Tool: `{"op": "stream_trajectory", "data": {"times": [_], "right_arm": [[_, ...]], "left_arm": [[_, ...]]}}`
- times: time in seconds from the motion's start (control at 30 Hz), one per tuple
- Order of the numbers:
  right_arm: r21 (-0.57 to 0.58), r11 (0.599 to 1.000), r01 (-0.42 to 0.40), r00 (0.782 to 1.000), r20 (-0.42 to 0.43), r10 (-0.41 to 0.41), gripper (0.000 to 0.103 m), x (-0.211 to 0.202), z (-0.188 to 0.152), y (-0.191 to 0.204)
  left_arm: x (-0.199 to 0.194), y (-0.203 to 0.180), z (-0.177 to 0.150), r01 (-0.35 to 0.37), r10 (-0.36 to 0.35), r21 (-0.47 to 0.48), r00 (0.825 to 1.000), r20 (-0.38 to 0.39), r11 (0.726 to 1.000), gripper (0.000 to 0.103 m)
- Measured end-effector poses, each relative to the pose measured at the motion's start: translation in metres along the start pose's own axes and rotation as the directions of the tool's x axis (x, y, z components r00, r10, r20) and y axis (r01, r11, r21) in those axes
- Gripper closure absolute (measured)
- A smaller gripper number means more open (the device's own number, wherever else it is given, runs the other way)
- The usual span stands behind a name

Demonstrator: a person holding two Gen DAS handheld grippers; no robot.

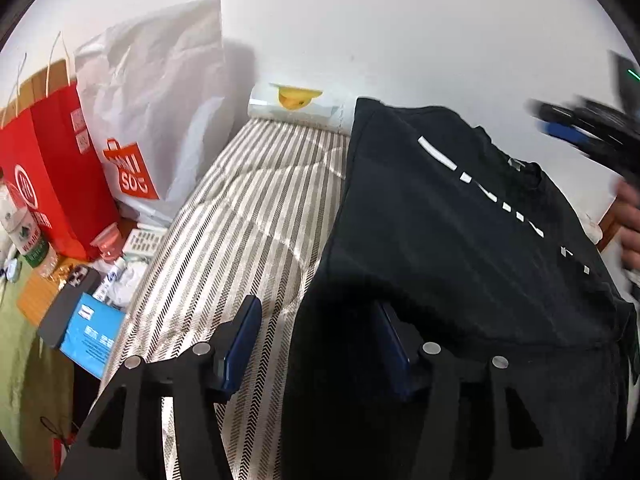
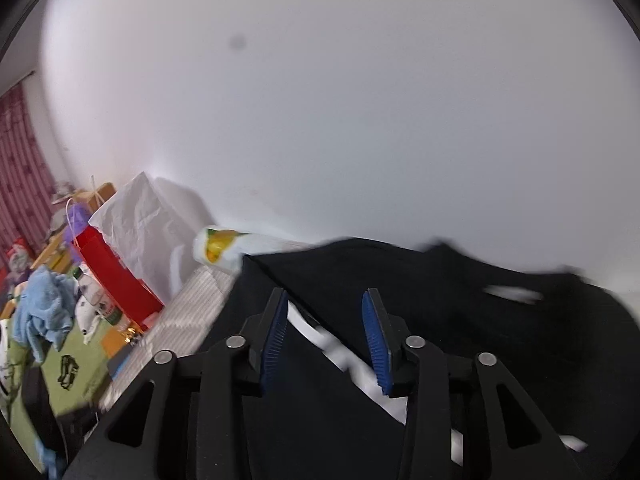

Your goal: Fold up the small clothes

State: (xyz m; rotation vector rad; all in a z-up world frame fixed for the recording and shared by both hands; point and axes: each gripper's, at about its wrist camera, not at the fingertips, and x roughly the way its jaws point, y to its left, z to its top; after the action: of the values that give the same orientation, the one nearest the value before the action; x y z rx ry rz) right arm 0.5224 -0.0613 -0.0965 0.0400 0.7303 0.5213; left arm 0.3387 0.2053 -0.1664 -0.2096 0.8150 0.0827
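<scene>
A black T-shirt (image 1: 460, 216) with white lettering lies on a striped bed cover (image 1: 248, 216). My left gripper (image 1: 316, 320) is open at the shirt's near left edge; the cloth drapes over its right finger (image 1: 394, 344). My right gripper (image 2: 326, 320) is open just above the shirt (image 2: 440, 300), its blue pads either side of the white lettering. It also shows blurred at the right edge of the left wrist view (image 1: 584, 132), held by a hand.
A white Miniso bag (image 1: 156, 120) and a red paper bag (image 1: 52, 176) stand left of the bed by the wall. A white roll with a yellow print (image 1: 296, 104) lies at the bed's far end. A phone (image 1: 68, 304), blue box (image 1: 94, 336) and bottle (image 1: 30, 240) crowd the left.
</scene>
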Motion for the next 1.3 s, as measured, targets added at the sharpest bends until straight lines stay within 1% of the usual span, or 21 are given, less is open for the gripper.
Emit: {"op": "stream_trajectory", "data": {"times": [0.13, 0.3, 0.37, 0.43, 0.53, 0.57, 0.6, 0.63, 0.7, 0.73, 0.8, 0.87, 0.9, 0.93, 1.0, 1.13, 1.17, 1.2, 1.23, 1.27, 1.3], "right_arm": [[0.049, 0.991, 0.123, 0.990, 0.056, -0.126, 0.052, -0.105, -0.031, -0.053], [0.160, 0.936, 0.315, 0.940, 0.081, -0.331, 0.046, -0.232, -0.105, -0.134], [0.214, 0.883, 0.419, 0.898, 0.046, -0.437, 0.046, -0.280, -0.149, -0.173], [0.253, 0.833, 0.492, 0.861, 0.002, -0.509, 0.046, -0.312, -0.185, -0.206], [0.269, 0.741, 0.616, 0.780, -0.080, -0.620, 0.046, -0.352, -0.246, -0.256], [0.270, 0.721, 0.638, 0.764, -0.110, -0.635, 0.046, -0.360, -0.266, -0.270], [0.276, 0.709, 0.649, 0.757, -0.143, -0.637, 0.046, -0.365, -0.286, -0.283], [0.287, 0.706, 0.647, 0.760, -0.169, -0.628, 0.046, -0.367, -0.299, -0.293], [0.301, 0.718, 0.628, 0.779, -0.231, -0.584, 0.046, -0.362, -0.325, -0.310], [0.290, 0.722, 0.628, 0.778, -0.246, -0.578, 0.046, -0.357, -0.331, -0.313], [0.246, 0.721, 0.648, 0.760, -0.258, -0.596, 0.046, -0.345, -0.340, -0.319], [0.211, 0.727, 0.654, 0.753, -0.273, -0.598, 0.045, -0.332, -0.341, -0.324], [0.192, 0.723, 0.664, 0.743, -0.282, -0.607, 0.043, -0.326, -0.341, -0.325], [0.162, 0.709, 0.687, 0.721, -0.276, -0.635, 0.041, -0.320, -0.338, -0.327], [0.149, 0.695, 0.703, 0.706, -0.264, -0.657, 0.040, -0.312, -0.332, -0.329], [0.170, 0.709, 0.685, 0.725, -0.259, -0.638, 0.040, -0.307, -0.327, -0.345], [0.174, 0.715, 0.677, 0.732, -0.257, -0.631, 0.048, -0.305, -0.328, -0.347], [0.178, 0.716, 0.675, 0.734, -0.256, -0.629, 0.070, -0.305, -0.327, -0.348], [0.175, 0.702, 0.690, 0.720, -0.261, -0.643, 0.081, -0.307, -0.328, -0.349], [0.178, 0.705, 0.687, 0.723, -0.264, -0.638, 0.085, -0.307, -0.329, -0.351], [0.195, 0.714, 0.673, 0.737, -0.260, -0.624, 0.088, -0.312, -0.330, -0.353]], "left_arm": [[-0.014, -0.004, -0.001, 0.021, -0.021, 0.002, 0.999, 0.026, 1.000, 0.045], [-0.043, -0.016, -0.006, 0.018, -0.020, 0.023, 0.997, 0.079, 1.000, 0.037], [-0.055, -0.023, -0.013, 0.027, -0.030, 0.031, 0.996, 0.083, 0.999, 0.036], [-0.068, -0.033, -0.026, 0.039, -0.042, 0.046, 0.996, 0.077, 0.998, 0.035], [-0.083, -0.049, -0.044, 0.038, -0.043, 0.080, 0.997, 0.059, 0.996, 0.035], [-0.086, -0.053, -0.049, 0.038, -0.043, 0.087, 0.998, 0.054, 0.995, 0.035], [-0.090, -0.058, -0.054, 0.038, -0.042, 0.096, 0.998, 0.047, 0.995, 0.035], [-0.093, -0.063, -0.059, 0.035, -0.040, 0.103, 0.998, 0.039, 0.994, 0.035], [-0.097, -0.071, -0.066, 0.024, -0.027, 0.113, 0.999, 0.029, 0.993, 0.035], [-0.099, -0.075, -0.069, 0.019, -0.022, 0.114, 1.000, 0.021, 0.993, 0.035], [-0.101, -0.082, -0.073, 0.019, -0.020, 0.110, 1.000, 0.007, 0.994, 0.035], [-0.104, -0.088, -0.076, 0.024, -0.023, 0.100, 1.000, -0.008, 0.995, 0.035], [-0.105, -0.091, -0.077, 0.024, -0.023, 0.097, 1.000, -0.012, 0.995, 0.035], [-0.106, -0.093, -0.078, 0.023, -0.022, 0.095, 1.000, -0.016, 0.995, 0.035], [-0.108, -0.098, -0.080, 0.018, -0.016, 0.098, 1.000, -0.022, 0.995, 0.035], [-0.112, -0.107, -0.083, 0.001, 0.003, 0.119, 1.000, -0.030, 0.993, 0.035], [-0.113, -0.108, -0.083, 0.001, 0.003, 0.125, 0.999, -0.032, 0.992, 0.035], [-0.114, -0.109, -0.084, 0.003, 0.001, 0.127, 0.999, -0.033, 0.992, 0.035], [-0.116, -0.110, -0.084, 0.007, -0.003, 0.131, 1.000, -0.031, 0.991, 0.035], [-0.118, -0.110, -0.084, 0.010, -0.006, 0.133, 1.000, -0.030, 0.991, 0.035], [-0.120, -0.111, -0.085, 0.013, -0.009, 0.137, 1.000, -0.027, 0.991, 0.035]]}}
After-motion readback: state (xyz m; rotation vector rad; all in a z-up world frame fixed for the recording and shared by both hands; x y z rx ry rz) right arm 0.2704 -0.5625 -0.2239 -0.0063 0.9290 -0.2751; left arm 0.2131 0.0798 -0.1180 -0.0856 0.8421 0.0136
